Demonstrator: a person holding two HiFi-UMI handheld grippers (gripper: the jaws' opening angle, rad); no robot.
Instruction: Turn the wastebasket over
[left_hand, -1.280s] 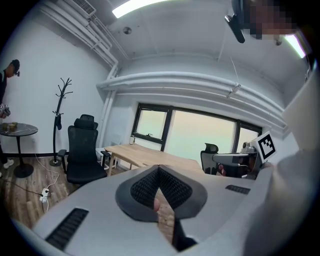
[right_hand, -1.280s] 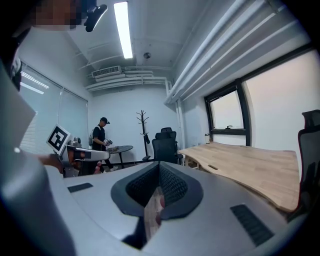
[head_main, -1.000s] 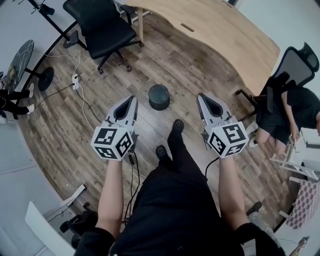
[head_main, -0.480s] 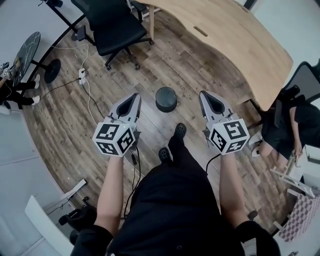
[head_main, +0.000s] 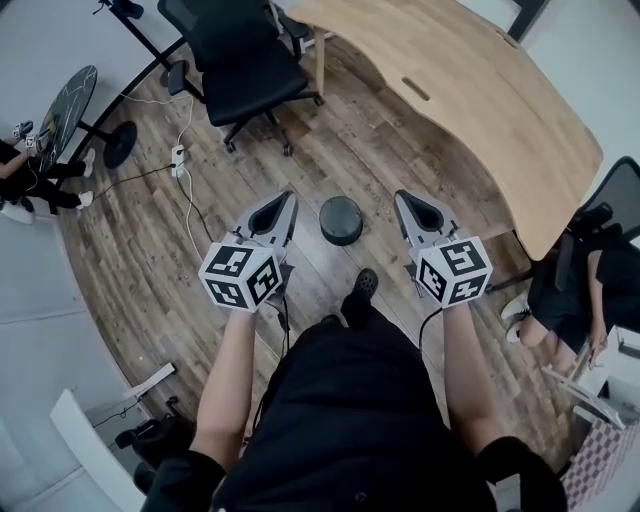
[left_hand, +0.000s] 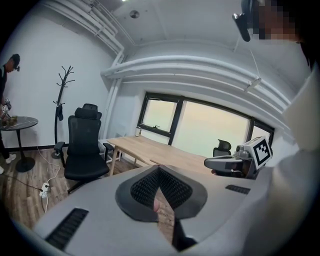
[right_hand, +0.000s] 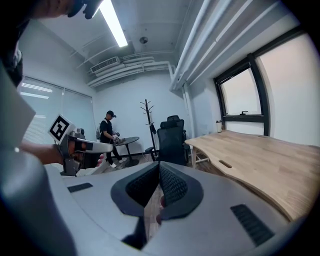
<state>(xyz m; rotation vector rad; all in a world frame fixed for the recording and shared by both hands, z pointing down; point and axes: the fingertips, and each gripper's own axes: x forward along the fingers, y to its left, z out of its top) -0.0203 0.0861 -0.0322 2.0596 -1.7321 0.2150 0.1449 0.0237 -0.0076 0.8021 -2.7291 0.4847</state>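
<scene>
Seated person (head_main: 585, 275) (far right) is cut off by the edge

Office. Long curved wooden desk (head_main: 470, 90) with a cable slot. Black mesh swivel chair (head_main: 245, 60) on castors drawn up near it. Wood-plank floor (head_main: 140, 260), a power strip (head_main: 179, 156) with trailing cables. Coat stand (left_hand: 61, 100) against a white wall. Wide window (left_hand: 210, 129) behind the desk.

A big wooden desk (head_main: 470, 110) fills the upper right, with a black chair (head_main: 245, 60) at the top beside it. A white plug strip (head_main: 179, 158) lies on the wood floor (head_main: 130, 260) at the upper left, near a small round table (head_main: 62, 105).
</scene>
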